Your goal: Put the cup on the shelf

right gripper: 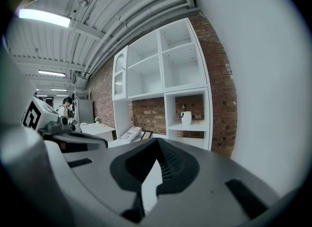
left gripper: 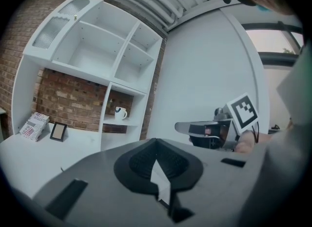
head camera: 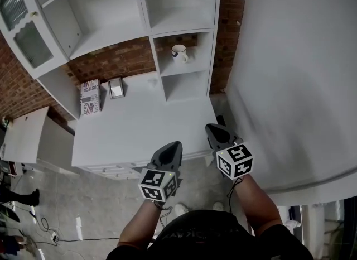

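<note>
A white cup (head camera: 179, 53) with a dark inside stands upright in the small middle compartment of the white shelf unit (head camera: 184, 66). It also shows as a cup (left gripper: 119, 113) in the left gripper view and as a cup (right gripper: 186, 118) in the right gripper view. My left gripper (head camera: 177, 144) and right gripper (head camera: 210, 126) hover over the front edge of the white counter (head camera: 139, 130), well short of the cup. Both are shut and hold nothing. The left gripper (left gripper: 156, 143) sees the right one beside it. In its own view the right gripper (right gripper: 157, 142) points toward the shelf.
A striped magazine (head camera: 90, 97) and a small picture frame (head camera: 116, 87) lie at the counter's back left. A glass-door cabinet (head camera: 25, 27) is at upper left and a large white wall panel (head camera: 295, 75) stands on the right. A low white table (head camera: 25, 136) sits to the left, and a person (right gripper: 66, 106) stands far off.
</note>
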The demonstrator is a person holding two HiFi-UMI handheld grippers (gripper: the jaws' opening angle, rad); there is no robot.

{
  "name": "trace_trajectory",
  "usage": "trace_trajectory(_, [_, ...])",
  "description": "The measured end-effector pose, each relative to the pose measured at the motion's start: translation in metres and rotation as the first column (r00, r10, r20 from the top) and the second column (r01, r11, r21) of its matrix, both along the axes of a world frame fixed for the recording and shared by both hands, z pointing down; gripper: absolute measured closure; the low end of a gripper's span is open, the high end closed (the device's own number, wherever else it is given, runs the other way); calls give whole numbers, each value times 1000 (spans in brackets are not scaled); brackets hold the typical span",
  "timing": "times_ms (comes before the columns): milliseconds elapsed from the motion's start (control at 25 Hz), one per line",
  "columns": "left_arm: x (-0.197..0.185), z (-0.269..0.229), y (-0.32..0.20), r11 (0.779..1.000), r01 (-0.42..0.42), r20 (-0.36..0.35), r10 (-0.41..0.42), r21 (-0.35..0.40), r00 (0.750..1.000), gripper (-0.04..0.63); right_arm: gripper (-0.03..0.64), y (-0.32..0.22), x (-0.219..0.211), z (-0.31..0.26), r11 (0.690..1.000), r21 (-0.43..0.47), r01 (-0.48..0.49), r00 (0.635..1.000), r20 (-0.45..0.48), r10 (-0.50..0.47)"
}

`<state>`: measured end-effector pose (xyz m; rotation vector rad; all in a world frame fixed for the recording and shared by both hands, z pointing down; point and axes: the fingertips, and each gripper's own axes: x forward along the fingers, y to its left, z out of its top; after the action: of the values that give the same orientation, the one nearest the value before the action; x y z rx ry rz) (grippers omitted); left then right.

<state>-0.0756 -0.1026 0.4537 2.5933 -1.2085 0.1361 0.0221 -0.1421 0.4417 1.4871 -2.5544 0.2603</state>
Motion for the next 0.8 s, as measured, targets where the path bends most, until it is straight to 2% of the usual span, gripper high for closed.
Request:
trace_trajectory(320, [46,-3,17,996,90,1,-90,-5,996,591,617,23,35,4,994,-19,104,994,23,-103])
trace_trajectory(800, [94,4,43,984,176,18,-176,-16,984,591,617,45,77,12,982,-23,190,980,68,-188])
